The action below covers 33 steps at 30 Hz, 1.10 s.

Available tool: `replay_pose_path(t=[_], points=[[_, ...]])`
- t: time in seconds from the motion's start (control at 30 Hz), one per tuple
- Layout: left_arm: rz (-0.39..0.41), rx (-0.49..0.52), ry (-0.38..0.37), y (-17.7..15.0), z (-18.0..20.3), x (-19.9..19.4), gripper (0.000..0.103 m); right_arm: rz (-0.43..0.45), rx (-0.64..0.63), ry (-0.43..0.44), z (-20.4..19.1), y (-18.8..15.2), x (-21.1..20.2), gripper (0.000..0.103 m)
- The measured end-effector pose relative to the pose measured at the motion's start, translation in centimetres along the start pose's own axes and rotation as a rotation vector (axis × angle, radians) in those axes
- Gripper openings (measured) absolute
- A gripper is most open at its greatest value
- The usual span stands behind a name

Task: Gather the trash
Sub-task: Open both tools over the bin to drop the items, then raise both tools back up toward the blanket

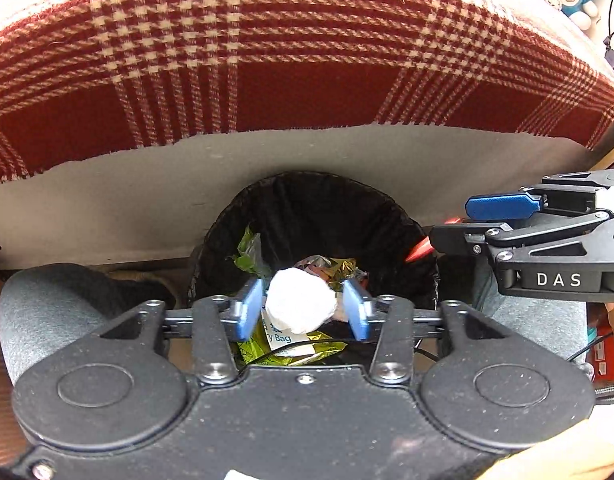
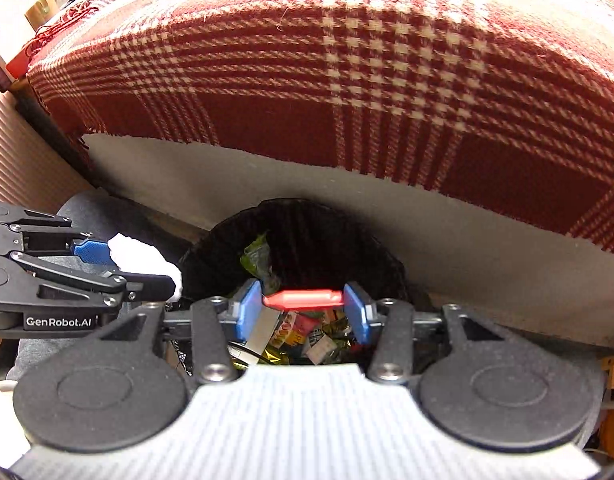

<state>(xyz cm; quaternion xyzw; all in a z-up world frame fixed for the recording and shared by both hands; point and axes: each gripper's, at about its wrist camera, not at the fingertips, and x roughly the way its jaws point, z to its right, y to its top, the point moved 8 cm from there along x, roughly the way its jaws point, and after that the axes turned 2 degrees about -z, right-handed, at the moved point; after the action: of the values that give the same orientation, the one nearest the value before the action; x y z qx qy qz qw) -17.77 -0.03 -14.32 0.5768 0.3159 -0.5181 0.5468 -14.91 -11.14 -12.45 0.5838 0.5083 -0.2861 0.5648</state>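
Directly above the open mouth of a bin lined with a black bag [image 1: 319, 216], two pieces of trash hang between gripper fingers. One is a crumpled white paper wad [image 1: 299, 304], sitting between the blue pads of the left gripper [image 1: 303, 308]; the left pad lies against it, while a thin gap shows beside the right pad, so the fingers stand apart around it and a firm clamp cannot be confirmed. The other is a red plastic piece [image 2: 303, 299], stretched crosswise between the blue pads of the right gripper [image 2: 303, 308], its ends meeting both pads; whether they squeeze it cannot be told. Seen from the left wrist camera, the right gripper reaches in from the right edge, level with the bin's rim. Inside the bin lie green and yellow wrappers [image 2: 259, 258] and other colourful packets. Behind the bin runs a pale grey surface [image 1: 147, 192], and over it hangs a red and cream checked blanket [image 1: 267, 60]. Grey-clad knees of the person [image 1: 39, 300] flank the bin.
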Motion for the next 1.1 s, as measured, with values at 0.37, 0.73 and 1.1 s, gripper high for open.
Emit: replay_pose_path(t=[0.37,0.73,1.1], points=[[-0.001,0.005,0.011,0.1,0.0,0.1,0.062,-0.003,-0.004,-0.002,0.0,0.3,0.2,0.067],[0.288,0.076,-0.033,5.9,0.5,-6.6,0.064,0.146,-0.082,0.061,-0.3,3.9,-4.1,0.072],[0.643,0.065,0.017,21.3,-1.0,-13.7,0.082,0.456,-0.089,0.132,4.0,16.9,-13.8,0.076]])
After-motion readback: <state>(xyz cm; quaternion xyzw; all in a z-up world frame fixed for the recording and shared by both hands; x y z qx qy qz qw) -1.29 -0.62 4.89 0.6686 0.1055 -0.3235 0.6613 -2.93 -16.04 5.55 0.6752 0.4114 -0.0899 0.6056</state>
